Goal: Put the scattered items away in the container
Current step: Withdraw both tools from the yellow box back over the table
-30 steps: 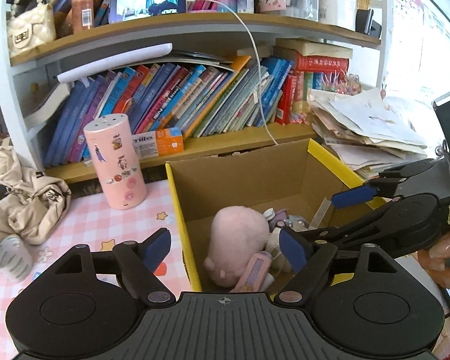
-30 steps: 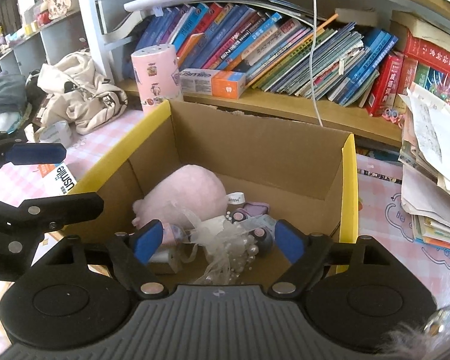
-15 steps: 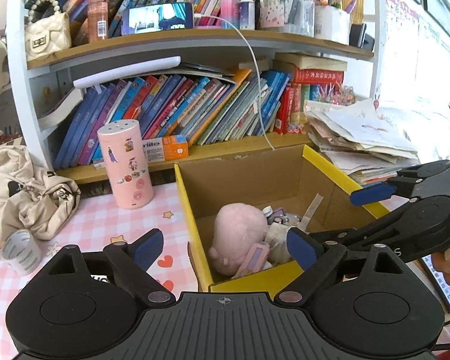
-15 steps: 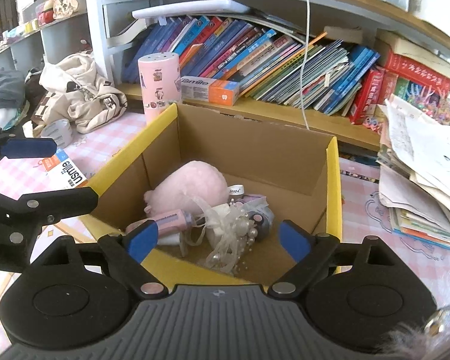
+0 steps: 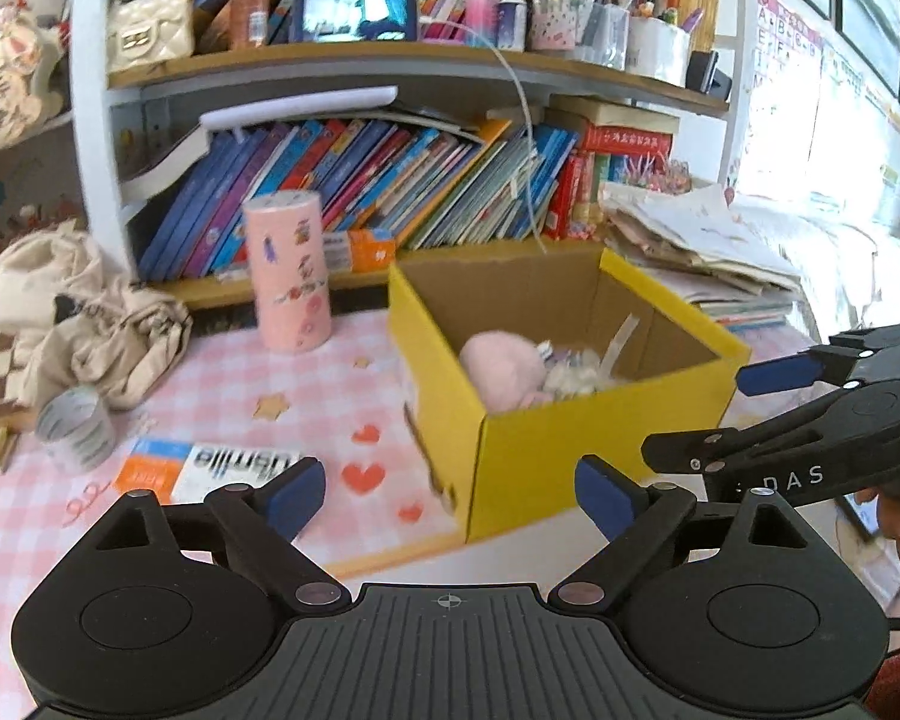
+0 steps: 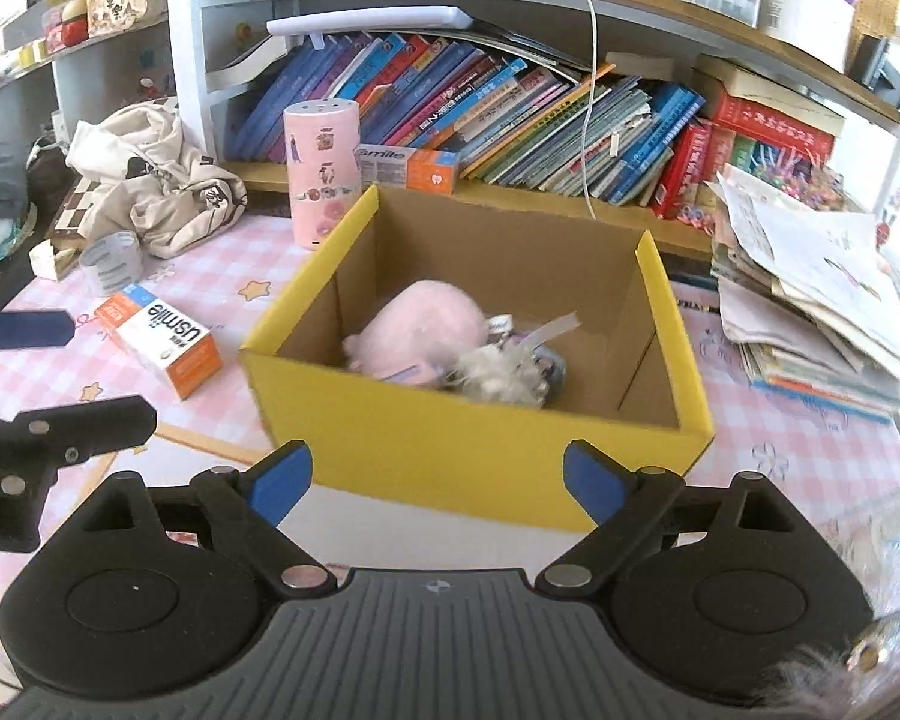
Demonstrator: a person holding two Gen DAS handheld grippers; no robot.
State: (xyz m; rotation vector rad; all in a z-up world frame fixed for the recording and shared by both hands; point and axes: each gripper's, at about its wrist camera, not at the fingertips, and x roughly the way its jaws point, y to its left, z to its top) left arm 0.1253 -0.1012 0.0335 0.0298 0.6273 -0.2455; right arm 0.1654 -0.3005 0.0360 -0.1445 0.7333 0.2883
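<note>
A yellow cardboard box (image 5: 534,456) (image 6: 450,438) stands on the pink checked tablecloth. Inside lie a pink plush toy (image 5: 498,366) (image 6: 426,330), a white pearl-and-lace piece (image 6: 498,375) and small items. A white and orange toothpaste box (image 5: 204,471) (image 6: 162,339) lies on the cloth left of the yellow box. A roll of tape (image 5: 75,429) (image 6: 111,264) sits further left. My left gripper (image 5: 450,492) is open and empty, in front of the box. My right gripper (image 6: 438,477) is open and empty, also in front of the box; it shows at the right of the left wrist view (image 5: 774,375).
A pink cylinder with stickers (image 5: 288,270) (image 6: 324,180) stands behind the box near the bookshelf (image 5: 390,192). A crumpled beige cloth bag (image 5: 84,318) (image 6: 162,180) lies at the left. A stack of papers (image 6: 810,300) lies at the right.
Both grippers have pulled back and up from over the box. The box's front wall, the toothpaste box and the tape roll have come into view.
</note>
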